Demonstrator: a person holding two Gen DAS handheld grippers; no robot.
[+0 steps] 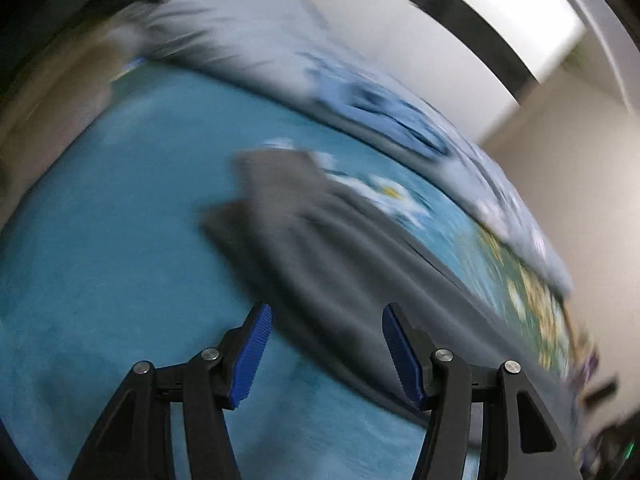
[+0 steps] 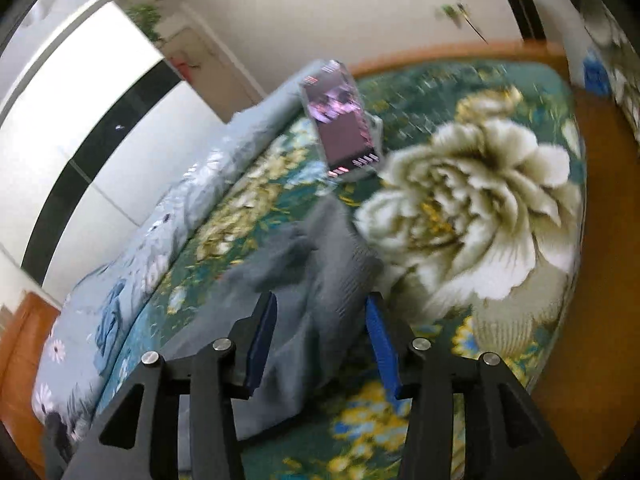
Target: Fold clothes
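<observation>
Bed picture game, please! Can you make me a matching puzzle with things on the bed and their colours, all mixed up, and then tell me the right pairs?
Things:
1. garment
2. gripper pads
3. big flower on the blanket
4. plain part of the blanket

Colours:
A. cream white
B. teal
C. grey
D. bright blue

Pairs: 1-C, 2-D, 3-A, 4-B.

The left gripper and right gripper are both open over the garment, holding nothing.
</observation>
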